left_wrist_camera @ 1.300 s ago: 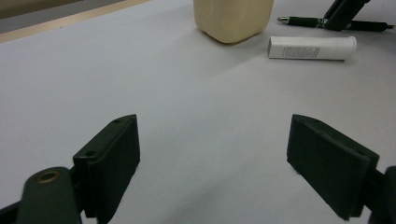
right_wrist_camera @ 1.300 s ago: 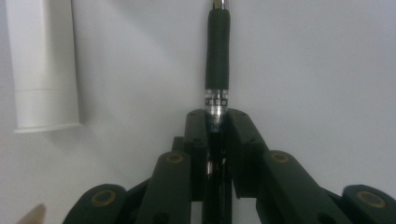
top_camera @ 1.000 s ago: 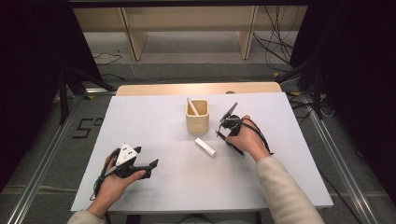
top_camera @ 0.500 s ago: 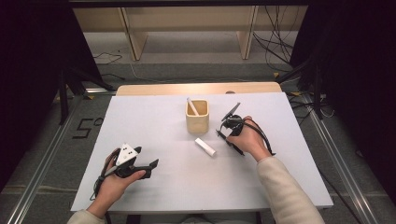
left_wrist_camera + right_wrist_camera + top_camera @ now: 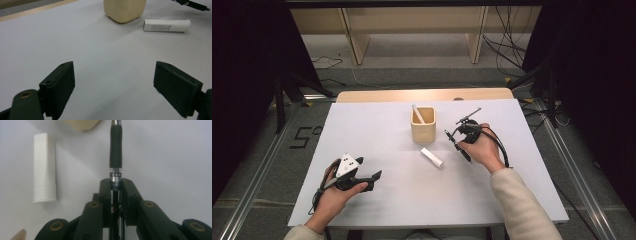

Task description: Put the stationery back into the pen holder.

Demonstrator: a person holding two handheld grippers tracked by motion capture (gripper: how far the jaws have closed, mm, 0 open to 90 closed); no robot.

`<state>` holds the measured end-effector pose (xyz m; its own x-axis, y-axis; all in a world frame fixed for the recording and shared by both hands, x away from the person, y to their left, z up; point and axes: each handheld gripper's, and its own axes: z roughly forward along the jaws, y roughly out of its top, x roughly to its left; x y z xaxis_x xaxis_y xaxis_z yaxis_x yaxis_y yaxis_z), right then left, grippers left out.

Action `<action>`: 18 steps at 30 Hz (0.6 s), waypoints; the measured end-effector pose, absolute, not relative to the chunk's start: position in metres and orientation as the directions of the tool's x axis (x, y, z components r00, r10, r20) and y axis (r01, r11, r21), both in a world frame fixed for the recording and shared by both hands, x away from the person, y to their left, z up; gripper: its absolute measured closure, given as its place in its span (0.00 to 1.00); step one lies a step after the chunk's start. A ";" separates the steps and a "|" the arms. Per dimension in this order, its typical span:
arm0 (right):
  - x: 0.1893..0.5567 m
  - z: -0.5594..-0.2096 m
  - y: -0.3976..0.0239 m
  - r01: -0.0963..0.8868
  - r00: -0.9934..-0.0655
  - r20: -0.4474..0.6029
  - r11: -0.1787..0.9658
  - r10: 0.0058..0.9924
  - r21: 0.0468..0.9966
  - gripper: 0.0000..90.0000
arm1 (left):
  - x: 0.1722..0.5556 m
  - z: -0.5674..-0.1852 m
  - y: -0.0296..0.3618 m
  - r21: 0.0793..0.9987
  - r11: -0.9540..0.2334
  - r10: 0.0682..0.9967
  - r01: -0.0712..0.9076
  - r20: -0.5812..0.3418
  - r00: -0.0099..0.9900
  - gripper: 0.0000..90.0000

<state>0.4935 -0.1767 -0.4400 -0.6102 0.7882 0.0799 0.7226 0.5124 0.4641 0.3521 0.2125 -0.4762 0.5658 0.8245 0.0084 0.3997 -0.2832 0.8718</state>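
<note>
R tongs point(image 5: 116, 186) clamped on a black pen point(image 5: 116, 150), held just above the white surface point(image 5: 377, 125), tip pointing twd the beige cup point(image 5: 423, 125). 1 white tube point(image 5: 432, 157) lies flat between cup & pen, near both, touching neither. 1 white stick leans inside the cup. L tongs point(image 5: 120, 87) wide apart w/ nothing between, resting low at the surface's near left

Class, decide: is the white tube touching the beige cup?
Apart. The left gripper view shows bare table between the white tube and the beige cup.
</note>
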 end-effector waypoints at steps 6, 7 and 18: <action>0.491 -0.441 -0.184 0.720 -0.600 0.088 0.490 0.795 0.491 0.89 | 0.352 -0.476 0.212 0.872 -0.284 0.824 0.398 0.011 0.566 0.19; 0.490 -0.440 -0.184 0.720 -0.597 0.089 0.484 0.797 0.498 0.89 | 0.352 -0.476 0.212 0.872 -0.285 0.824 0.398 0.011 0.566 0.19; 0.486 -0.438 -0.192 0.689 -0.584 0.123 0.409 0.803 0.599 0.89 | 0.352 -0.476 0.212 0.873 -0.284 0.824 0.397 0.011 0.567 0.19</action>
<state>0.4864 -0.1919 -0.4377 -0.5838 0.8025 0.1233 0.6886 0.4088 0.5990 0.3516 0.2125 -0.4758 0.5665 0.8240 0.0111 0.3965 -0.2844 0.8729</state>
